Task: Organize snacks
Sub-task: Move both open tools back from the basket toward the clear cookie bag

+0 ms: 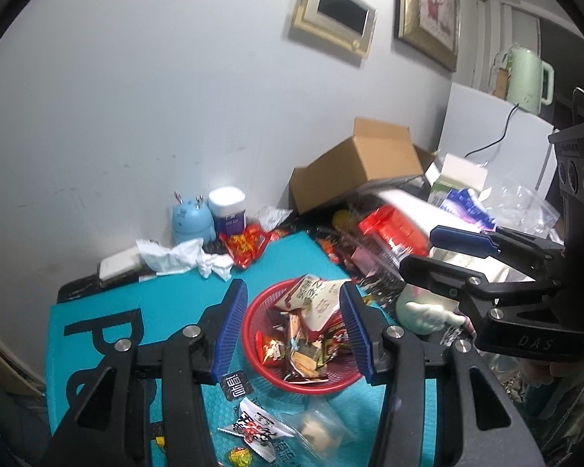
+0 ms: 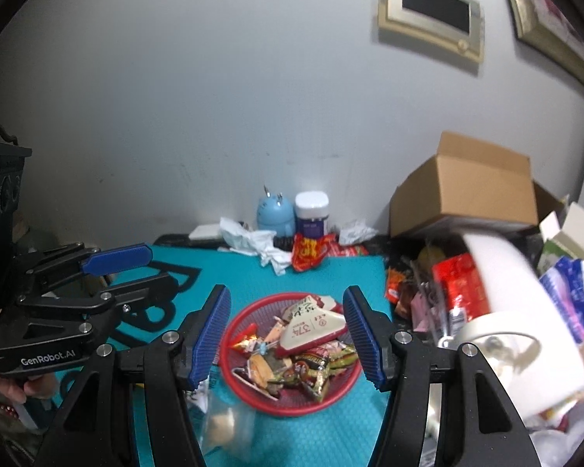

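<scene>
A red mesh basket (image 1: 311, 389) (image 2: 292, 410) sits on a teal mat (image 1: 136, 292) and holds several wrapped snacks, with a white and maroon triangular packet (image 2: 311, 325) on top. My left gripper (image 1: 294, 330) hovers above it, open, nothing between its blue pads. My right gripper (image 2: 288, 340) also hangs over the basket, open and empty. Each gripper shows in the other's view: the right (image 1: 418, 251) at the right edge, the left (image 2: 161, 268) at the left edge. A white and red packet (image 1: 253, 428) and a clear bag (image 1: 319, 428) (image 2: 226, 424) lie on the mat near the basket.
A red and yellow packet (image 1: 245, 247) lies at the mat's far edge beside crumpled tissue (image 1: 187, 257), a blue gadget (image 1: 190, 218) and a white jar (image 1: 227, 210). An open cardboard box (image 1: 366, 159) tops a cluttered pile on the right. A wall stands close behind.
</scene>
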Demonstrator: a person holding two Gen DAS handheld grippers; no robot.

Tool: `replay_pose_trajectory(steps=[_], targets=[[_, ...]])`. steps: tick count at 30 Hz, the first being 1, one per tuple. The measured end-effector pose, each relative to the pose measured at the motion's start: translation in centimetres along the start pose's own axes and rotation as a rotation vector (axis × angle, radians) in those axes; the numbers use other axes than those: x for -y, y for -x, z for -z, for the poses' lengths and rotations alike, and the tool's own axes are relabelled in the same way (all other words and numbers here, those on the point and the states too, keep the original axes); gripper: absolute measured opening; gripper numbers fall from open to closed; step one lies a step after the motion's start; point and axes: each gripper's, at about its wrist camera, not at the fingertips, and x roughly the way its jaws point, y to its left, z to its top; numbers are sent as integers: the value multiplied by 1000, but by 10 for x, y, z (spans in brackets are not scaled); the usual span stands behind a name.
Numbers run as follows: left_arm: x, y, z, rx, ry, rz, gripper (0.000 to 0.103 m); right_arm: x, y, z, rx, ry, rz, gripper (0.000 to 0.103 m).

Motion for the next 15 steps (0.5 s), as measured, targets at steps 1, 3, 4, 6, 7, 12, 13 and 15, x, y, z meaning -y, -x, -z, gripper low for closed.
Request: replay_pose_trajectory(steps=[1,3,4,6,7,12,13,15], targets=[[2,7,-1,11,-2,0,48,-1,6,0,9,3,3,60],[6,19,-1,27,-7,-2,48,-6,22,-1,34,12,8,60],[7,25,-2,33,-8,-6,48,-8,29,-1,45,16,10,60],[10,37,-1,51,-6,-23,48,-15,43,0,67,22,11,64],[11,44,0,58,-3,-31,49,-18,50,0,78,26,11,66],[15,69,5,73,-1,-32,49,-35,76,4,116,42,15,73],[16,74,7,78,-1,-29,49,-38,82,6,127,45,14,75],[19,82,11,84,-4,-28,49,-44,92,8,140,49,11,75]])
